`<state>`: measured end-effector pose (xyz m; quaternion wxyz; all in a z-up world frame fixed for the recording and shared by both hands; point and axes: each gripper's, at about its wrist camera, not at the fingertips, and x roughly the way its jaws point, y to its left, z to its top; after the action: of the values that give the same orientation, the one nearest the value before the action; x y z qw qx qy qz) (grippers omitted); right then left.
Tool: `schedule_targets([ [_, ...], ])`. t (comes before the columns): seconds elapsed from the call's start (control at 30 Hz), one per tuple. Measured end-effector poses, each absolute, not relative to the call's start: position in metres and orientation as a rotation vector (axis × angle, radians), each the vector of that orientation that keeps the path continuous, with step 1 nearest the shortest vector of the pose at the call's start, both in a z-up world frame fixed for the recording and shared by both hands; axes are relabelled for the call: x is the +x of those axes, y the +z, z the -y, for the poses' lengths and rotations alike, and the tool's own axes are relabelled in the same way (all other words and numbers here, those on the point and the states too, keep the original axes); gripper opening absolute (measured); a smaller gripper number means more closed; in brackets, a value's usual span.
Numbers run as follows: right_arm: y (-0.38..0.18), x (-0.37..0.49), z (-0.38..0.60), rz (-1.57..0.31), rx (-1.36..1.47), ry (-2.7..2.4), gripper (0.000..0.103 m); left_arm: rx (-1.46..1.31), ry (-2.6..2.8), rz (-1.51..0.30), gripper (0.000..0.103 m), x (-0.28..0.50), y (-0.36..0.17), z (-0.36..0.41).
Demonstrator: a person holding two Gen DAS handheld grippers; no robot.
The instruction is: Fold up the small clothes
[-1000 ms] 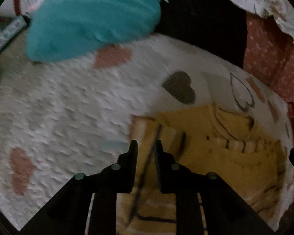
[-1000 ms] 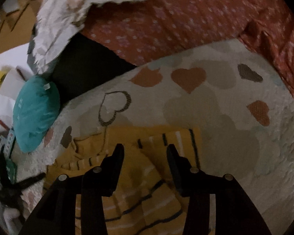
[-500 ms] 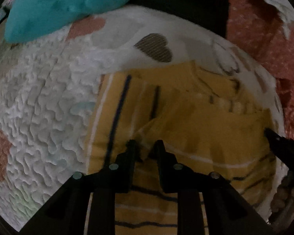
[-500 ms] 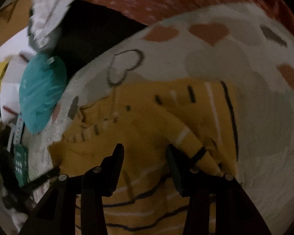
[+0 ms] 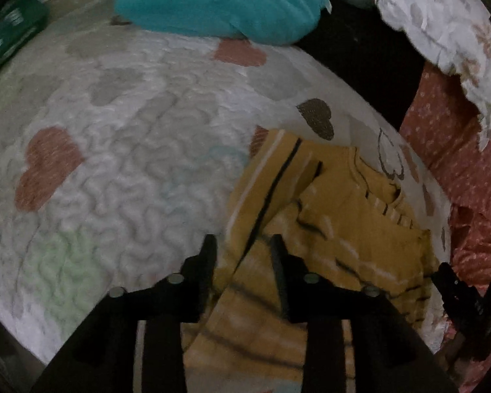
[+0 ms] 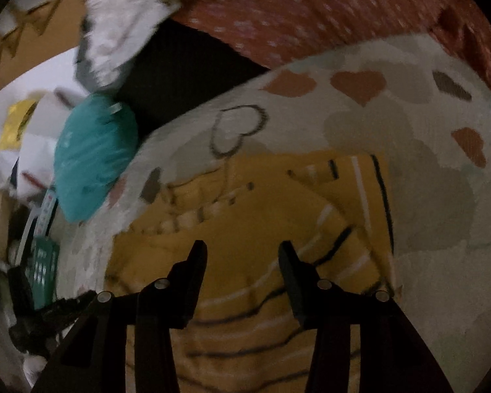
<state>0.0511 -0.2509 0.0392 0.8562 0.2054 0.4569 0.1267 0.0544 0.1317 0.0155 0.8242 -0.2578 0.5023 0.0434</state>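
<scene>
yellow striped top [image 5: 343, 229] lies lower right on the heart quilt [image 5: 114, 163], sleeves folded in. left gripper [image 5: 244, 245] just opened, holding nothing; right gripper [image 6: 242, 255] apart above the cloth, seemingly empty. next: grasp hem, fold upward.

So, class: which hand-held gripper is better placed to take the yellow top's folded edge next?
Probably the left hand-held gripper: its open jaws straddle the yellow top's folded edge. The right hand-held gripper hovers over flat fabric.
</scene>
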Motion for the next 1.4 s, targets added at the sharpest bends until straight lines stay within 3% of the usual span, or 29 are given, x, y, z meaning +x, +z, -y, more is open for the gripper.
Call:
schedule_targets([
  [0.07,0.042,0.038,0.236,-0.968,0.414,0.307,0.052,-0.580,0.117,-1.061,0.043,0.032,0.015,-0.136],
  [0.4,0.053,0.032,0.114,-1.153,0.389,0.544,0.055,-0.624,0.049,-1.106,0.044,-0.015,-0.001,-0.129],
  [0.67,0.050,0.057,0.037,-1.258,0.272,0.522,0.059,-0.763,0.052,-1.093,0.057,-0.021,-0.008,-0.155],
  [0.83,0.030,0.075,0.000,-1.339,0.229,0.543,0.069,-0.861,0.013,-1.120,0.058,-0.023,-0.022,-0.163],
  [1.3,-0.005,0.108,-0.054,-1.384,0.012,0.417,0.071,-0.825,0.055,-1.155,0.058,-0.015,-0.032,-0.148],
  [1.4,-0.012,0.110,-0.068,-1.396,-0.056,0.411,0.076,-0.820,0.067,-1.158,0.059,-0.014,-0.034,-0.142],
])
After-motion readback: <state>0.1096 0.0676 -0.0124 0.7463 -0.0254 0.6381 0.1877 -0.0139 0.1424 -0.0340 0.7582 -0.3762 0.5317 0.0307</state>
